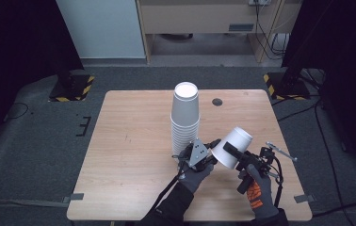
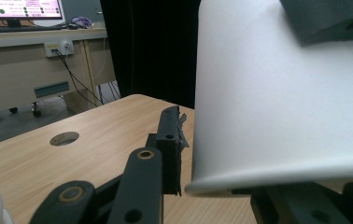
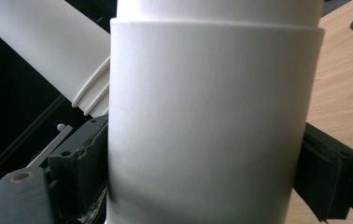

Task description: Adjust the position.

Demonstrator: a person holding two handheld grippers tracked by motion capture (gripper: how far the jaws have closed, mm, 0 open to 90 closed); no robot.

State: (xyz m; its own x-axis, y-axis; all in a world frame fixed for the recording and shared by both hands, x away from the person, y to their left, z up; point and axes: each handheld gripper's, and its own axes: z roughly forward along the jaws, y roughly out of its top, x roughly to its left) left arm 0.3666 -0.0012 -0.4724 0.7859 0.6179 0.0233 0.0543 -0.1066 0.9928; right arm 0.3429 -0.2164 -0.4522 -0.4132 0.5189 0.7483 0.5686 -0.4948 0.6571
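A tall stack of upturned white paper cups (image 1: 185, 117) stands mid-table; its ribbed rims also show in the right gripper view (image 3: 48, 46). My right gripper (image 1: 230, 153) (image 3: 207, 177) is shut on a white cup (image 1: 236, 140) (image 3: 212, 116), tilted above the table right of the stack. A step near its far end looks like a second cup nested inside. My left gripper (image 1: 214, 151) (image 2: 240, 158) is open around that cup's rim (image 2: 277, 182). Its left finger (image 2: 170, 149) stands just off the wall, and the other finger lies under the cup.
The wooden table (image 1: 133, 155) has a round cable hole (image 1: 217, 101) (image 2: 64, 138) behind the stack. Striped stand bases (image 1: 71, 87) sit on the floor at both back corners. A desk with cables (image 2: 34, 70) stands beyond the table.
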